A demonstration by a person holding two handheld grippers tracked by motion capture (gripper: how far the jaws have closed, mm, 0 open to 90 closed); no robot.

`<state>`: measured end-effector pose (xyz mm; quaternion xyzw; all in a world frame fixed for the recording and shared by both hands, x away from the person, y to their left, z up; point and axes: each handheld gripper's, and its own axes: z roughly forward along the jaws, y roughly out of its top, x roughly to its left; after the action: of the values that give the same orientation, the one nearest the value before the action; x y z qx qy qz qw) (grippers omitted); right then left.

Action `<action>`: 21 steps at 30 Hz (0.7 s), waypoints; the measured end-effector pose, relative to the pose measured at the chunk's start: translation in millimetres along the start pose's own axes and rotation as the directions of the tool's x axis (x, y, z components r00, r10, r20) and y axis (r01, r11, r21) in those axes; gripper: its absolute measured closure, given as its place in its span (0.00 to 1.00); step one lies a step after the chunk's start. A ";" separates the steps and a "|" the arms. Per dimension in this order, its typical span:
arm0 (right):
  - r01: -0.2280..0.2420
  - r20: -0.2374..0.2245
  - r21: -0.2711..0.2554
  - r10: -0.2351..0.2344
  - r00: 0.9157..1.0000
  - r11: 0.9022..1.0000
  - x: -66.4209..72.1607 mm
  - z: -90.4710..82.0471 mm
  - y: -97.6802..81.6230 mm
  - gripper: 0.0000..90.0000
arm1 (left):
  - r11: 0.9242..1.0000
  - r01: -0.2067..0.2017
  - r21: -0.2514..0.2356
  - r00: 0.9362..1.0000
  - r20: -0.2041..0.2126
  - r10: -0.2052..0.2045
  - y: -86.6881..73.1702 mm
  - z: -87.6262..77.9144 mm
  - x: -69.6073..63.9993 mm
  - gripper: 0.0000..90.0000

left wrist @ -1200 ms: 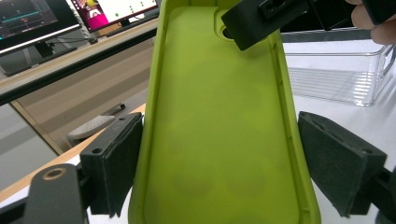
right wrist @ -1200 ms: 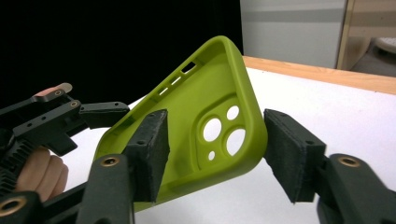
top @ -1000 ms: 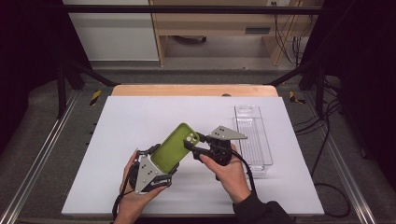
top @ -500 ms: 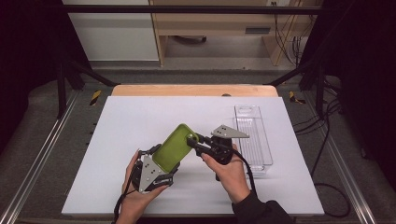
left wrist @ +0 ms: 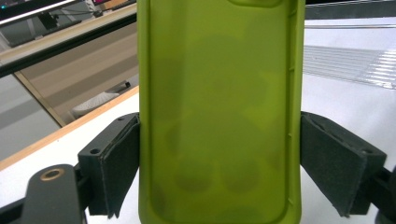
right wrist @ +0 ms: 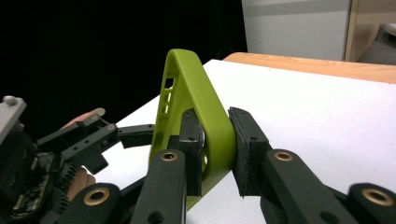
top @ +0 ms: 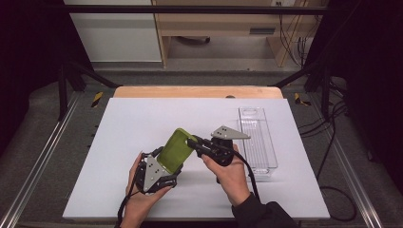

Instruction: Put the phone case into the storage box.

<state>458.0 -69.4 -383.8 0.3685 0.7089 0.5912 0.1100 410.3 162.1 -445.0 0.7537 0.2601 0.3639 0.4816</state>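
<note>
A lime-green phone case (top: 174,149) is held tilted above the white table, its upper end pointing away. My left gripper (top: 167,162) is shut across the case's width near its lower end; in the left gripper view the case (left wrist: 219,116) stands between both pads (left wrist: 119,168). My right gripper (top: 192,142) comes in from the right. Its jaws have just been closing and now pinch the case's side rim (right wrist: 196,93) near the upper end, with my right gripper (right wrist: 217,149) shut on that wall. The left gripper's body (right wrist: 88,140) appears beyond.
A clear plastic tray (top: 259,137) lies lengthwise at the right of the white table top (top: 142,118). A wooden strip (top: 197,91) borders the far edge. Metal rails and cables run along both sides.
The right gripper's jaws have closed onto the case's rim. Both hands and the case have stayed about where they were.
</note>
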 end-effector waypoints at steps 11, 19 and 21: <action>0.081 0.015 0.036 -0.082 0.997 0.996 10.7 8.0 3.5 0.85 | 0.998 0.063 -0.003 0.998 0.020 -0.063 -5.5 4.5 3.1 0.25; 0.117 0.040 0.048 -0.119 0.992 0.992 6.4 9.8 10.4 0.85 | 0.993 0.116 -0.030 0.992 0.054 -0.114 -6.0 2.6 3.7 0.11; 0.127 0.052 0.049 -0.130 0.990 0.991 2.0 8.6 14.2 0.85 | 0.992 0.118 -0.039 0.992 0.050 -0.116 -6.2 1.9 4.9 0.10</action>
<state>467.3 -61.2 -372.6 0.3407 0.7413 0.5560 0.1589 414.5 167.3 -449.7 0.7352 0.2847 0.3224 0.5238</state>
